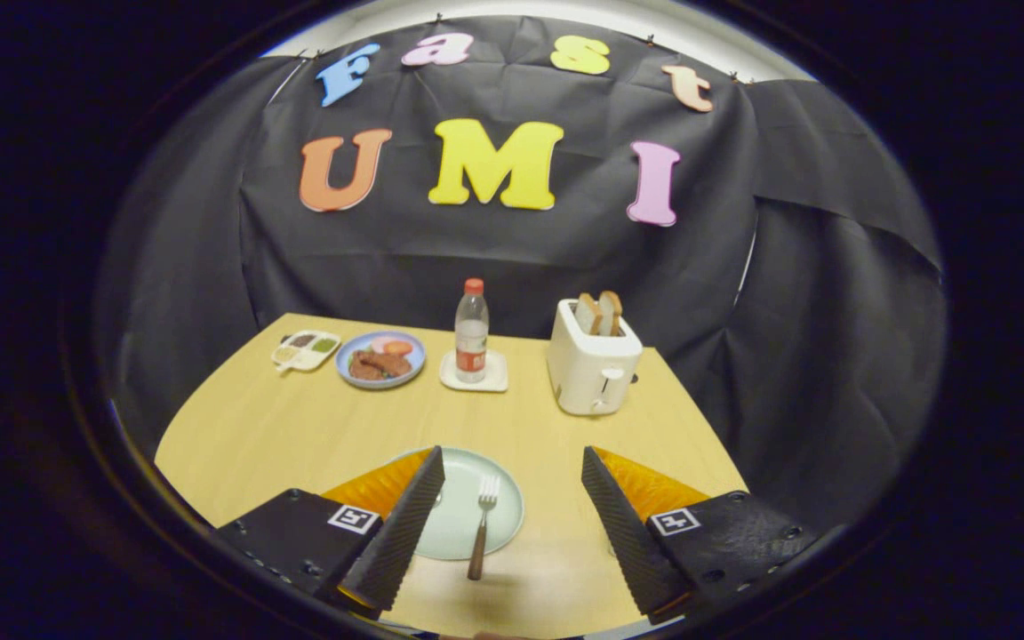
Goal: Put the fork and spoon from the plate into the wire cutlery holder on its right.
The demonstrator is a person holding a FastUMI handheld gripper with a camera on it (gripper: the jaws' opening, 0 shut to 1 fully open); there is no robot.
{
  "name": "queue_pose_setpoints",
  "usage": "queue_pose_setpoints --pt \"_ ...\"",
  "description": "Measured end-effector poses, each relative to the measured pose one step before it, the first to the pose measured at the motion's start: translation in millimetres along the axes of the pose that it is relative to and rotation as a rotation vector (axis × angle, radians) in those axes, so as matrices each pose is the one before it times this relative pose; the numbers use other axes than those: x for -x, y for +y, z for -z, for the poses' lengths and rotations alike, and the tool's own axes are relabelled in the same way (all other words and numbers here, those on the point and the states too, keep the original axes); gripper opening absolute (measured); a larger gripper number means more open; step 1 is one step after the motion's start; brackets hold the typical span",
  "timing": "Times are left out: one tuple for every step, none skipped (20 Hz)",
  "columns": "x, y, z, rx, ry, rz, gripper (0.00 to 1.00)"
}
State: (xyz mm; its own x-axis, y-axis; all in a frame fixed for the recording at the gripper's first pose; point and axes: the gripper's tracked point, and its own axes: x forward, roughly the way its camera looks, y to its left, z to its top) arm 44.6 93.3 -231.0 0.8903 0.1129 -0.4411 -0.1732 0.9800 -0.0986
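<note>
Hand-held gripper (512, 524): fingers wide apart, holding nothing. Fork (482, 526): between the fingers, tines on the plate (503, 480), handle overhanging its near rim onto the tabletop (299, 427). Spoon, holder: cannot tell. Transfer apparently unstarted.

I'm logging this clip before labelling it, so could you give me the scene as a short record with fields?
surface: wooden table
gripper: open, fingers wide apart above the table's near edge
plate: pale green plate between the fingers, partly behind the left one
fork: on the plate, tines away, handle past the near rim
far row: sauce tray, blue plate of food, water bottle on a coaster, white toaster holding bread slices
spoon, holder: cannot tell
</note>
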Motion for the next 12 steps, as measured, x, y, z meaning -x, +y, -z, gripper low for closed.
queue_pose_setpoints --pt "-7.29 5.28 13.92 -0.00013 0.03186 -0.00616 0.95" --pt "-8.75 4.22 12.4 -0.00758 0.03074 -0.00385 0.94" --pt "-9.93 4.54 10.01 -0.01265 0.02969 -0.00682 0.95" --pt "-10.59 4.77 8.43 -0.01316 0.02744 -0.00408 0.95" --pt "-6.62 1.21 9.86 -0.0136 0.02808 0.0017 0.95" --pt "-9.37 3.6 9.35 -0.01288 0.02509 -0.00572 0.94" --pt "-10.15 2.93 10.45 -0.0068 0.02177 0.001 0.94" --pt "-9.15 1.28 6.66 -0.00088 0.01983 0.00167 0.91" --pt "-8.46 1.81 6.15 -0.00037 0.02257 -0.00394 0.89" --pt "-11.72 1.75 5.28 -0.00239 0.01947 -0.00508 0.88" --pt "-11.1 1.4 5.94 -0.00743 0.02247 -0.00554 0.86" --pt "-9.38 0.05 5.56 -0.00703 0.03169 -0.00232 0.84"
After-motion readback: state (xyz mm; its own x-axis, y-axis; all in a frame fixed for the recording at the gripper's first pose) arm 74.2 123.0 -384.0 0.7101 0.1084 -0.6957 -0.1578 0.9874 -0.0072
